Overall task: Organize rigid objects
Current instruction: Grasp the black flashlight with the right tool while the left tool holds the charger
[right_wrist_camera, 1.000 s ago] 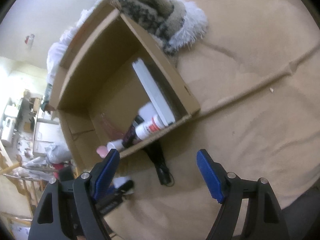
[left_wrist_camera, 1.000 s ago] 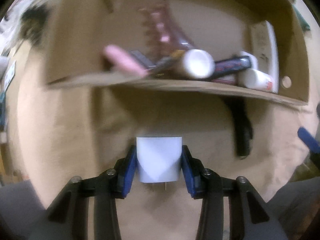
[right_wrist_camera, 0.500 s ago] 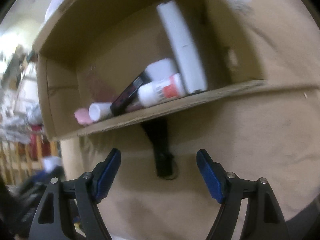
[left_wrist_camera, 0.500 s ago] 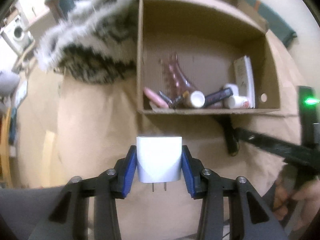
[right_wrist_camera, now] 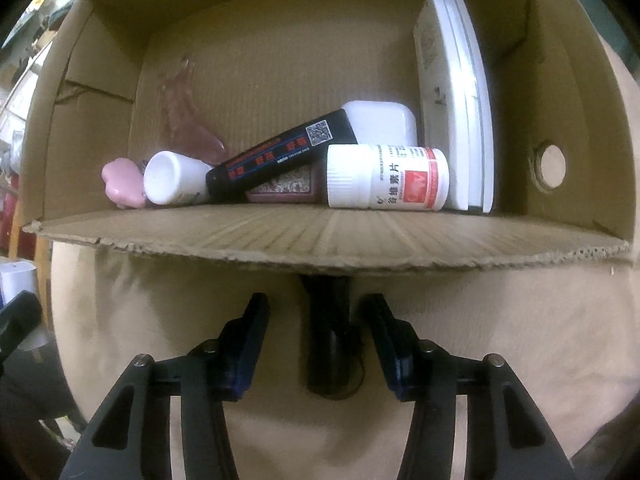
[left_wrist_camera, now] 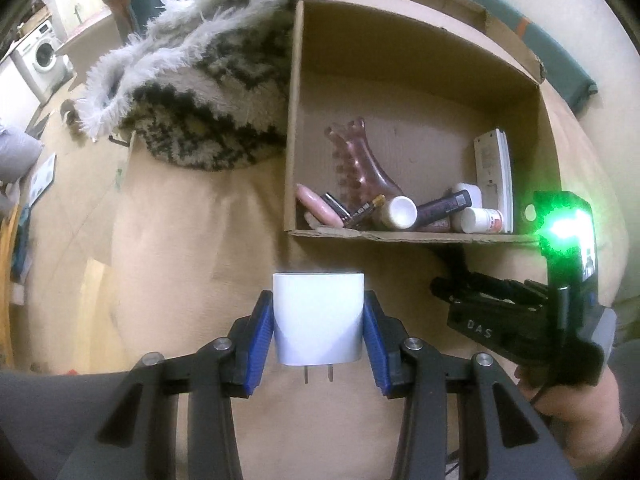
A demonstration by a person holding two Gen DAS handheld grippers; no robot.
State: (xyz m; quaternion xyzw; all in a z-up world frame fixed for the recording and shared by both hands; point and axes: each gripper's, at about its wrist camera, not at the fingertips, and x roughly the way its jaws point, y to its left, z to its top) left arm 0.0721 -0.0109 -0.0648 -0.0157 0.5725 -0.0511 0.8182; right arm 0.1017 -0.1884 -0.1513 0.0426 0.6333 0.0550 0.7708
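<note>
R claw (right_wrist_camera: 316,332) closing round black obj (right_wrist_camera: 328,344), L-view hides obj

Left tool (left_wrist_camera: 318,330): black arms, silver screws, blue pads (left_wrist_camera: 262,344). Right tool (right_wrist_camera: 316,344) alike, "DAS" on its body, green light glowing.

Right gripper (right_wrist_camera: 314,320) descended to black object (right_wrist_camera: 328,344), fingers (right_wrist_camera: 248,344) closing.

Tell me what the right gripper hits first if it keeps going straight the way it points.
Most likely the black object lying on the tan cloth just outside the cardboard box. It sits between the right gripper's closing jaws, with the pads not yet touching it. Depth is hard to judge.
</note>
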